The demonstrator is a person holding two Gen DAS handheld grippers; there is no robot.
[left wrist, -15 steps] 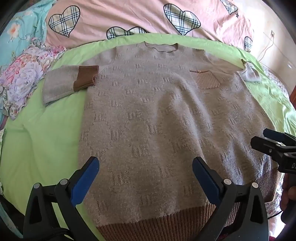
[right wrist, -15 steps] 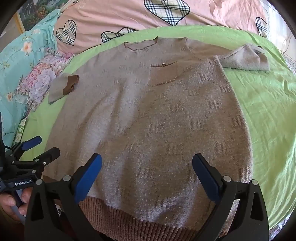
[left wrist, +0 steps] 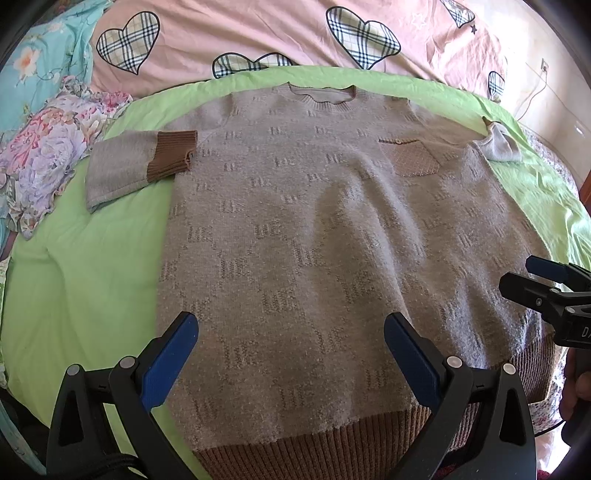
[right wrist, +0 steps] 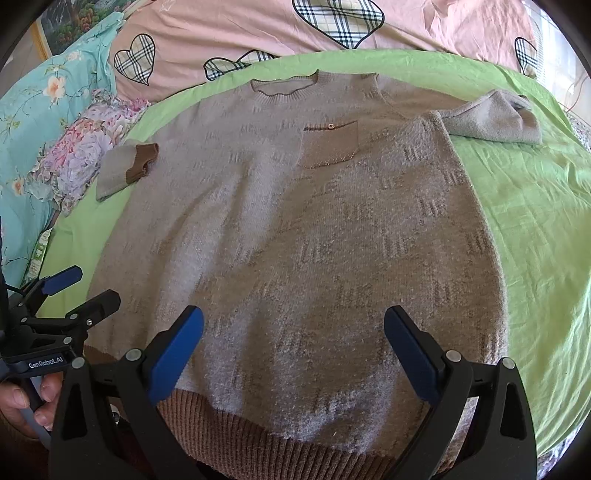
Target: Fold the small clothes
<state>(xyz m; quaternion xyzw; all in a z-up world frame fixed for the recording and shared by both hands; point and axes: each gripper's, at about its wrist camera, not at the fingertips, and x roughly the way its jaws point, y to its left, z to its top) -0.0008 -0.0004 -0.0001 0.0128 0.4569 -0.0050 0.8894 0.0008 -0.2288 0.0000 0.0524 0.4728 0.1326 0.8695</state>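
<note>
A grey-brown knitted sweater lies flat, front up, on a green sheet, collar far, brown ribbed hem near. It has a chest pocket. Its left sleeve is folded inward with the brown cuff showing; the right sleeve lies bent at the far right. My left gripper is open and empty above the hem. My right gripper is open and empty above the hem too. Each shows in the other's view: the right gripper, the left gripper.
A pink quilt with plaid hearts lies beyond the sheet. Floral bedding and a turquoise cover are bunched at the left. A cable runs at the far right.
</note>
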